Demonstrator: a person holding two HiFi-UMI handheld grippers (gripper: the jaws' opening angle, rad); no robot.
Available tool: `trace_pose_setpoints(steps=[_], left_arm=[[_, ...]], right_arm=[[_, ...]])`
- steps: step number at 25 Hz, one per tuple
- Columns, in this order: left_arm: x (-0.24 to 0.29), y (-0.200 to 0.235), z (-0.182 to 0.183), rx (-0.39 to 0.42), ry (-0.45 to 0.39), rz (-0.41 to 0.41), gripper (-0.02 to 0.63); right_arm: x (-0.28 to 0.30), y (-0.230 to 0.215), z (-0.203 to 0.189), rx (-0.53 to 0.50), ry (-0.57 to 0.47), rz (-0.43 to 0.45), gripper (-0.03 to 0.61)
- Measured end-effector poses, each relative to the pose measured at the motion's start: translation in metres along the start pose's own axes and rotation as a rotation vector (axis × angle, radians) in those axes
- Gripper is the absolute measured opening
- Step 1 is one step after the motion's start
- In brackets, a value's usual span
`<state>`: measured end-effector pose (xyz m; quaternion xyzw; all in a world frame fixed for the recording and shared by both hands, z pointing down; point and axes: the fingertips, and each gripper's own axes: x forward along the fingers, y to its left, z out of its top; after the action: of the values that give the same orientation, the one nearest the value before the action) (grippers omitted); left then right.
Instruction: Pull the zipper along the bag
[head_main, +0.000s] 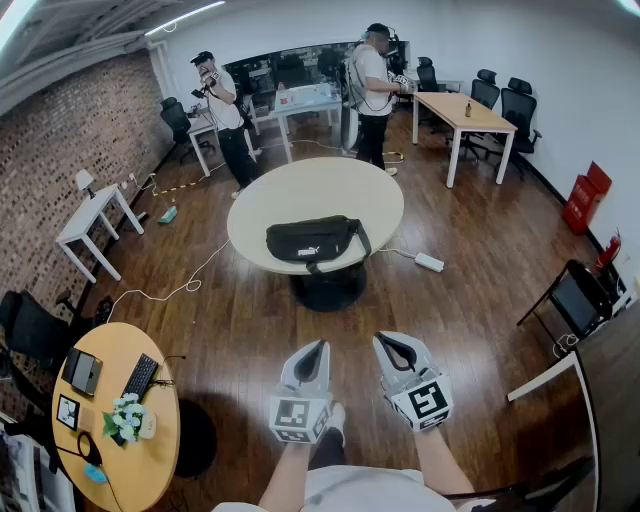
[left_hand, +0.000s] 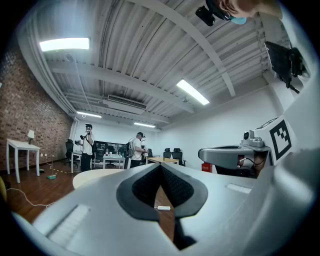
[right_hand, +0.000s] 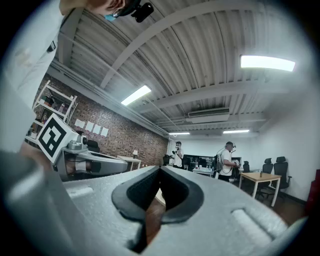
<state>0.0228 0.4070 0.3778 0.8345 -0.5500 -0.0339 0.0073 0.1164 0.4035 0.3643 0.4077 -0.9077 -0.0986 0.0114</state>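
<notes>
Left hand-held gripper (head_main: 318, 347) and right hand-held gripper (head_main: 385, 340) are held side by side low in the head view, above a dark wooden floor and well apart from the bag. Each gripper's own view shows its two white jaws closed tip to tip. Behind the tips is a drop-shaped gap edged with dark pads (left_hand: 176, 186), and nothing is in it. Through the left gripper's gap a white power strip (left_hand: 163, 207) shows on the floor.

Each gripper carries a marker cube (head_main: 297, 417) printed with a black-and-white square pattern, a code rather than readable words. The person's forearms are cut off at the bottom edge.

Farther out stands a round cream tabletop (head_main: 330, 190) on a dark pedestal. A black bag (head_main: 315, 240) lies on its near half with its long side across the view, and its strap (head_main: 322, 266) drops over the front rim. The bag bears a small white brand mark, too small to read for certain. Its zipper cannot be made out at this distance.

At the far end of the room two people (head_main: 372, 80) stand among desks and office chairs. At lower left, a small wooden table (head_main: 150, 470) holds a keyboard (head_main: 140, 376) and white flowers (head_main: 126, 413).
</notes>
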Motion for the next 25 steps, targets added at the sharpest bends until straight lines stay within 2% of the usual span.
trace_pose_setpoints(steps=[4, 14, 19, 25], left_arm=[[0.05, 0.048, -0.006, -0.006, 0.0, -0.007, 0.015], [0.185, 0.165, 0.014, -0.016, -0.02, -0.071, 0.015], [0.224, 0.187, -0.011, -0.039, 0.03, -0.096, 0.015], [0.28, 0.206, -0.03, -0.046, 0.082, -0.087, 0.015]], right_arm=[[0.064, -0.019, -0.014, -0.008, 0.017, 0.001, -0.009], [0.222, -0.089, -0.026, -0.035, 0.056, -0.059, -0.009], [0.257, -0.107, -0.053, -0.001, 0.099, -0.068, -0.009], [0.3, -0.162, -0.079, 0.034, 0.123, -0.081, -0.009]])
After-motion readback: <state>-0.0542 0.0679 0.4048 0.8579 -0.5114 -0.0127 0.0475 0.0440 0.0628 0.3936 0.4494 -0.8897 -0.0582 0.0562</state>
